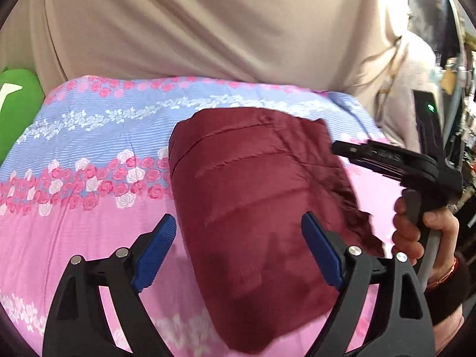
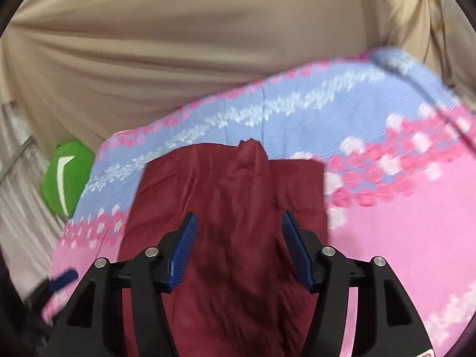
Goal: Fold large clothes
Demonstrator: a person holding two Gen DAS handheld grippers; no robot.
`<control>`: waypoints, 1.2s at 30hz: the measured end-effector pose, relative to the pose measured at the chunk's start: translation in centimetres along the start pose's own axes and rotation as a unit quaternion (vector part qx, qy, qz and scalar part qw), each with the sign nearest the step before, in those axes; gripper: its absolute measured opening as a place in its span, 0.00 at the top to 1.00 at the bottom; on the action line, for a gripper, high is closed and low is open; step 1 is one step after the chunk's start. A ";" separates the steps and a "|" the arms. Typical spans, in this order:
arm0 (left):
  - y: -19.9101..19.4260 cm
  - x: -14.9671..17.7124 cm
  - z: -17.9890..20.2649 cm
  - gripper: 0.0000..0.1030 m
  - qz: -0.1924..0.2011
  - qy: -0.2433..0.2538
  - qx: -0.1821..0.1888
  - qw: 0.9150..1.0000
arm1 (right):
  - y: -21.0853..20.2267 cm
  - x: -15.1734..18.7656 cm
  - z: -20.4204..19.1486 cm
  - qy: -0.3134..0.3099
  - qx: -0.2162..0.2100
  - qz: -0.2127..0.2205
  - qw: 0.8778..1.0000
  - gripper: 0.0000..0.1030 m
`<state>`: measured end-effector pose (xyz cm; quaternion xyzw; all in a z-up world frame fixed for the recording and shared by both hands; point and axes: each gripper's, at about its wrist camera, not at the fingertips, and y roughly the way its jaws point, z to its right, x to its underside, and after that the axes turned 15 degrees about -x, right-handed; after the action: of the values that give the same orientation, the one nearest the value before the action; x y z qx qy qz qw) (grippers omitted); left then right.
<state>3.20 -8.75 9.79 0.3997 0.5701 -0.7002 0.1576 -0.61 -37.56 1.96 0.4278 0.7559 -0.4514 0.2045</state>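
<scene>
A dark red jacket (image 1: 258,214) is laid folded on the flowery bedsheet (image 1: 89,154); both the left tongs (image 1: 238,250) and right tongs (image 2: 239,247) are held wide above it, nothing gripped

Open jaws, garment underneath, sheet free on the outer sides

Between and ahead of the left gripper's (image 1: 238,250) spread jaws lies the folded maroon garment (image 1: 255,196); bare floral bedsheet (image 1: 89,184) opens left of them, while the right gripper (image 1: 342,148) and hand (image 1: 422,232) crowd their right. Beige curtain (image 2: 178,59) closes off the far side; a green cushion (image 2: 67,178) sits far left.
</scene>
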 end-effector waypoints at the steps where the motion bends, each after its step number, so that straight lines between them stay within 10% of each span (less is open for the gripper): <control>1: 0.8 -0.1 0.2 0.19 -0.005 -0.001 -0.003 1.000 | 1.8 -0.3 0.6 0.013 -0.005 -0.011 1.000 0.66; 4: 2.9 -0.2 1.2 0.19 -0.013 0.008 -0.014 1.000 | 2.8 -0.2 2.0 0.041 -0.025 0.008 0.999 0.96; 8: 6.0 0.2 2.7 0.17 -0.025 0.043 -0.021 0.999 | 0.5 1.2 4.3 0.049 0.017 0.066 0.996 0.98; 14: 8.8 0.3 4.5 0.08 -0.045 0.059 0.000 0.997 | 3.0 2.7 8.5 0.059 0.035 -0.010 0.998 0.95; 19: 8.2 0.1 1.4 0.08 -0.078 0.018 0.033 0.996 | -1.7 2.6 6.9 0.064 0.026 0.011 0.998 0.25; 25: 11.4 1.2 -2.7 0.04 -0.152 -0.068 0.139 0.976 | -1.1 5.4 8.1 0.097 -0.019 -0.066 0.993 0.22; 27: 12.9 1.3 -2.6 0.04 -0.167 -0.086 0.182 0.965 | 0.4 6.3 8.7 0.121 -0.051 -0.079 0.988 0.29; 31: 12.8 -0.1 -1.6 0.17 -0.135 -0.068 0.179 0.972 | 1.0 5.9 7.8 0.115 -0.100 -0.073 0.986 0.76; 36: 11.3 -3.6 0.4 0.30 -0.067 -0.028 0.188 0.980 | -1.7 3.9 5.0 0.044 -0.050 -0.003 0.998 0.81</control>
<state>12.95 -13.34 4.89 0.3635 0.4493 -0.8146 0.0483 -4.55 -40.43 -2.38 0.4345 0.7870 -0.3941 0.1909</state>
